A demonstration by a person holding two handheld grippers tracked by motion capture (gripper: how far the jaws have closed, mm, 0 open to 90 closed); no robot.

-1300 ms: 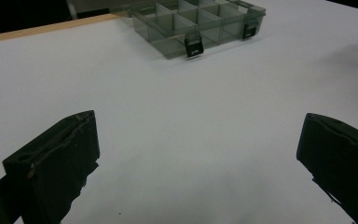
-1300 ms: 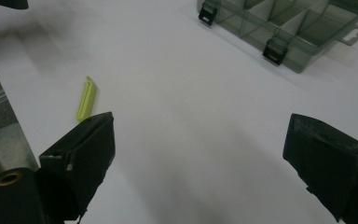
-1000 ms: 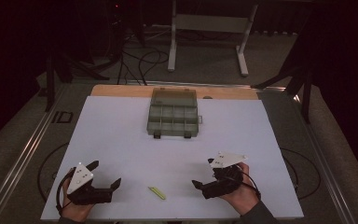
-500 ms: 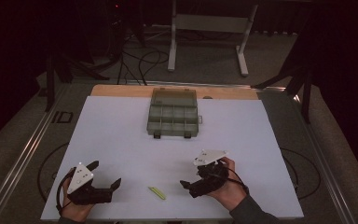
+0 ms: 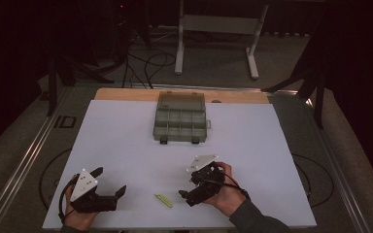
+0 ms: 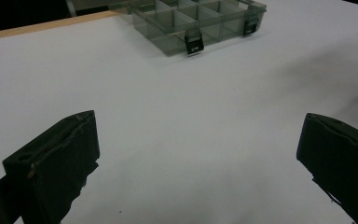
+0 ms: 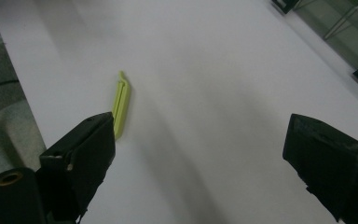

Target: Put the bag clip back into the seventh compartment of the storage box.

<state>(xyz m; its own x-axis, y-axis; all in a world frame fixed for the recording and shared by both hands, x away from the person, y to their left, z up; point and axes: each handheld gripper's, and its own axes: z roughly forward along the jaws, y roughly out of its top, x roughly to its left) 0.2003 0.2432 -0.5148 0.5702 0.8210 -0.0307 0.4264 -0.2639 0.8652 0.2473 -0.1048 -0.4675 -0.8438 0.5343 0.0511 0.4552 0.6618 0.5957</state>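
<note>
A: Where do we stand with the green clip (image 5: 163, 200)?

B: It lies flat on the white sheet of the bench (image 5: 126, 141), near the front edge, between our two hands. Our right gripper (image 5: 189, 194) is just to its right, tilted toward it, jaws released and wide apart with nothing between them.

A: And from the right gripper view?

B: There the green clip (image 7: 120, 103) runs up past the tip of the left-hand jaw, beside that jaw and not between the two. We judge the gap would have to shift toward the clip before closing on it.

A: How do we expect it to handle?

B: It looks like a thin, light plastic strip, fairly stiff, and lying low on the sheet. We would guess it slides easily if nudged, so a jaw pushing on one side could skate it away. Taking it across its narrow width near the middle seems the safest hold.

A: Our left gripper (image 5: 102, 187)?

B: Resting at the near left corner, jaws released and spread, empty. In the left gripper view there is bare sheet between them, with the compartment box (image 6: 200, 21) far ahead.

A: The box itself?

B: The compartment box (image 5: 180, 118) sits at the far middle of the bench, lid open, well apart from the clip. Its cells look empty, though we cannot be sure.
</note>
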